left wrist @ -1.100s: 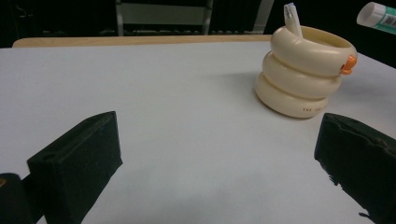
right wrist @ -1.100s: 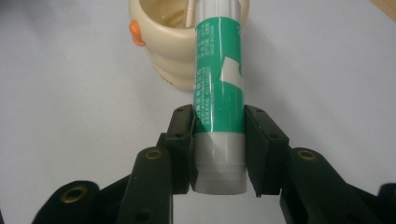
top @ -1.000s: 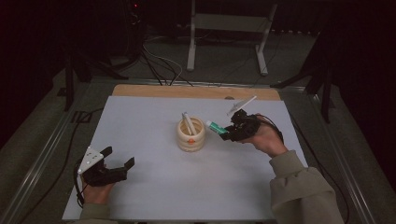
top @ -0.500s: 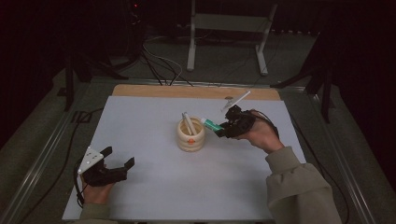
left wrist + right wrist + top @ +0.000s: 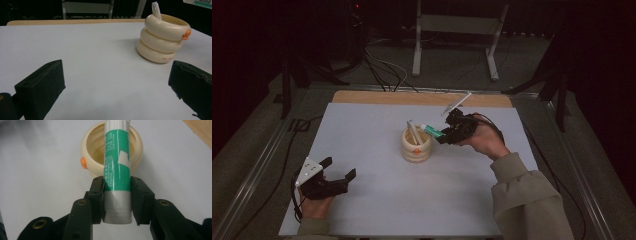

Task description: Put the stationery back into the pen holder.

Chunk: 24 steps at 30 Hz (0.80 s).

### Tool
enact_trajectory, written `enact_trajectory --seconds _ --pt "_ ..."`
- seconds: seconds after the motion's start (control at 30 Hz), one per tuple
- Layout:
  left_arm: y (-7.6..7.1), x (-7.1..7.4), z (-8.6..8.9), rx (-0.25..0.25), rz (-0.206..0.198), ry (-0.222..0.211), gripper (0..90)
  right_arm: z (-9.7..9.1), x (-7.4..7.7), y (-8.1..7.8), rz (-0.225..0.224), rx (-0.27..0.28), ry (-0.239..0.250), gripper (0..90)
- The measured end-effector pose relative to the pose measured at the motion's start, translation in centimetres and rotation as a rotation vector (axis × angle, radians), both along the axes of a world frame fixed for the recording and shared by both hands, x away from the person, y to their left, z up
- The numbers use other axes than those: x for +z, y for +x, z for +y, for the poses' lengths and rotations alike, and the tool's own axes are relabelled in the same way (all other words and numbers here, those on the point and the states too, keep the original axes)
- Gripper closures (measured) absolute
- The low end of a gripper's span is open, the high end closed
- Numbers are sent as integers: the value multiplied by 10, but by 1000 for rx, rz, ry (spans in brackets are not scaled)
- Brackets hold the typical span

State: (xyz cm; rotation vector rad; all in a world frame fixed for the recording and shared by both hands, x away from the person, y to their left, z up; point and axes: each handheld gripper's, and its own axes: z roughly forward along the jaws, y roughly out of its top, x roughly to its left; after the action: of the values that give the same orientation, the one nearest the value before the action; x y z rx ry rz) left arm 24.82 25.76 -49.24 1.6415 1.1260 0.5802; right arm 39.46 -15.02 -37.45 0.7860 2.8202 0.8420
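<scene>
The right gripper point(image 5: 117, 195) clamps a green-and-grey cylindrical tube point(image 5: 117, 167), tip over the cream ribbed ring-stacked cup point(image 5: 416, 145); insertion remains. Inside leans a white stick point(image 5: 413, 132), perhaps a toothbrush. The left gripper point(image 5: 339, 169) rests wide, empty.

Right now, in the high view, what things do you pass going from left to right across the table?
Left gripper → cream cup → green tube → right gripper → the hand holding it.
</scene>
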Motion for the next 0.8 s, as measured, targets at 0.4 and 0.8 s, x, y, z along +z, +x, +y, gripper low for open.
enact_trajectory --seconds 0.4,0.8 --pt "0 0 0 0 0 -2 10 18 4 5 1 22 -19 654" --pt "0 0 0 0 0 -2 10 34 0 8 10 30 -36 653"
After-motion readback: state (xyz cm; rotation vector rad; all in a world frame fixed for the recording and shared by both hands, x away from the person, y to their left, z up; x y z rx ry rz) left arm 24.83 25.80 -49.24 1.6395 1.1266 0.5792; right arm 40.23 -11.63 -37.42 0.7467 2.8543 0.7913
